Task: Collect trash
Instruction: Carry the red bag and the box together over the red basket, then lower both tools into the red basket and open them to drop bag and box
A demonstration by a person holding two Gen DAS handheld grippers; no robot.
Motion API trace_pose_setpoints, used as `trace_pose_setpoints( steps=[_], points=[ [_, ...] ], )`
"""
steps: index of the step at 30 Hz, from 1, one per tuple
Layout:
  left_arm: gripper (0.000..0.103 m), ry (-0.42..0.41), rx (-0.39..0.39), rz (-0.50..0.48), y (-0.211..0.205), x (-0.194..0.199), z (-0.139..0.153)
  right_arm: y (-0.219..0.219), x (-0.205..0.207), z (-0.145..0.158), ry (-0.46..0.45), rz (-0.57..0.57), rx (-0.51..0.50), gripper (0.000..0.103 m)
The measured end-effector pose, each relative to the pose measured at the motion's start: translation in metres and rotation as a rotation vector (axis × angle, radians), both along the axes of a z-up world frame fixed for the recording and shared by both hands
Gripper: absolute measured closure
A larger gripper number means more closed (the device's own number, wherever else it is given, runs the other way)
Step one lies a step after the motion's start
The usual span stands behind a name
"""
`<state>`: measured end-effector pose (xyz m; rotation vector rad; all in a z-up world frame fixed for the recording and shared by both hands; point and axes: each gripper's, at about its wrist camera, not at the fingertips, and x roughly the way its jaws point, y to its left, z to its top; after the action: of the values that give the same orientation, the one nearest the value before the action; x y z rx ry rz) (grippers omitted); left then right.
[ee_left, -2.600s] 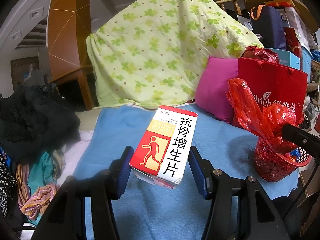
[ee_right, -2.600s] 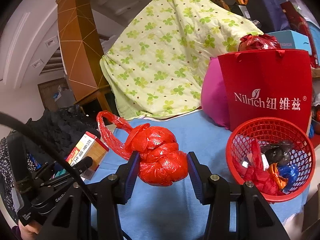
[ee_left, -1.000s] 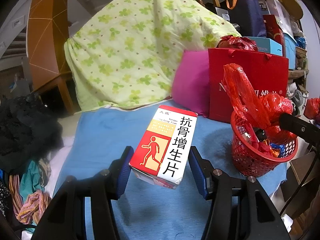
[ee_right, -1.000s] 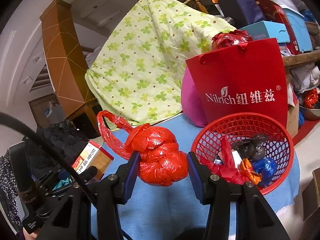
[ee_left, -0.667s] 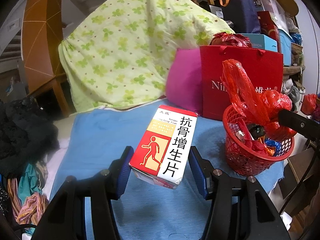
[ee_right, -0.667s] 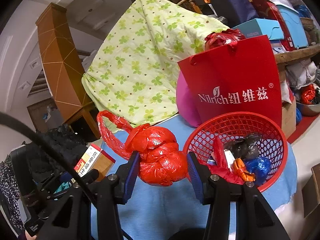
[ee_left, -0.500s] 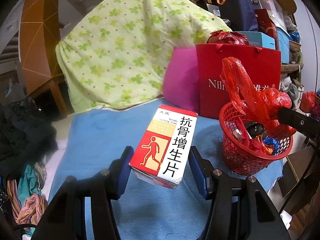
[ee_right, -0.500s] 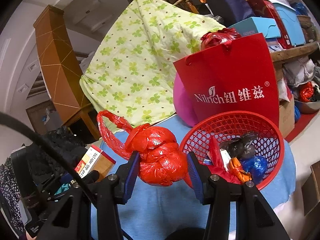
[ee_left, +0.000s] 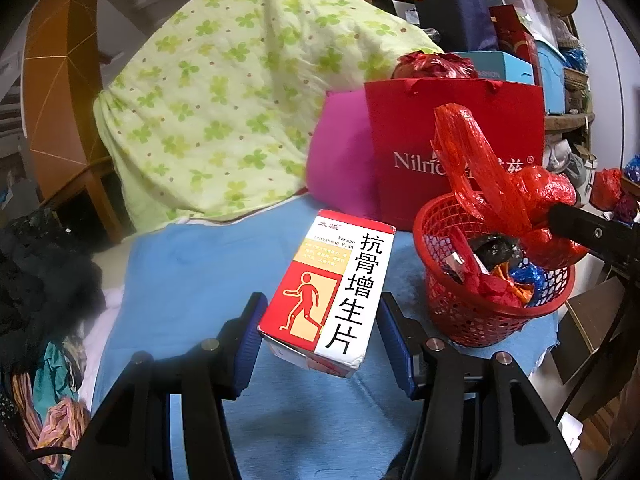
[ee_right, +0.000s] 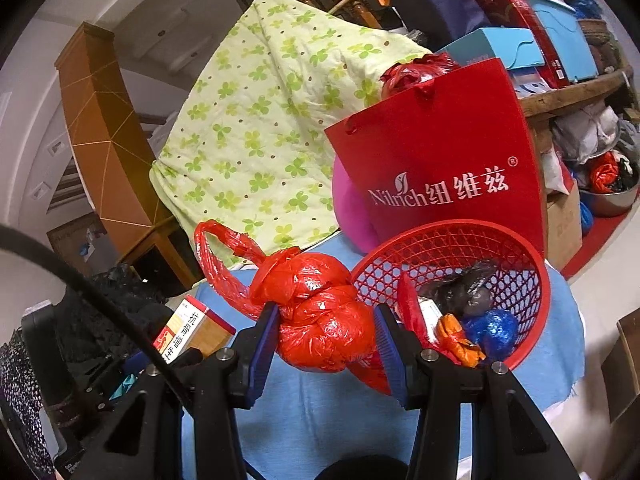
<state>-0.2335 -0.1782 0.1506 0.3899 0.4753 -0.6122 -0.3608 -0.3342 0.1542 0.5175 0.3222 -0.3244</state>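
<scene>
From the right wrist view, bare blue cloth on the table (ee_right: 328, 412) lies open toward 6 o'clock. The red plastic mesh basket (ee_right: 532, 320), part filled, blocks 3 o'clock. Just behind it at 1 o'clock stands the red paper gift bag (ee_right: 440, 152); the green clover-print quilt (ee_right: 260, 140) walls off 11 o'clock.

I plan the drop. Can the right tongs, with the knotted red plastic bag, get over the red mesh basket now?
Probably yes. The right tongs hold the knotted red plastic bag beside the red mesh basket; its open top shows nothing above it.
</scene>
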Motion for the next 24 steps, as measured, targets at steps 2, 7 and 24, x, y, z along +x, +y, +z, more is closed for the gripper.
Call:
trace_pose_setpoints(
  steps=[2, 7, 24],
  points=[
    [0.045, -0.001, 0.003, -0.007, -0.004, -0.002, 0.0, -0.004, -0.003, -0.001, -0.004, -0.006, 0.006, 0.052],
    [0.045, 0.004, 0.009, -0.022, -0.009, -0.005, -0.002, -0.009, -0.006, -0.002, -0.002, -0.016, 0.012, 0.052],
    [0.045, 0.003, 0.042, -0.075, -0.033, -0.015, -0.007, -0.029, -0.021, -0.01, -0.004, -0.06, 0.051, 0.052]
  ],
)
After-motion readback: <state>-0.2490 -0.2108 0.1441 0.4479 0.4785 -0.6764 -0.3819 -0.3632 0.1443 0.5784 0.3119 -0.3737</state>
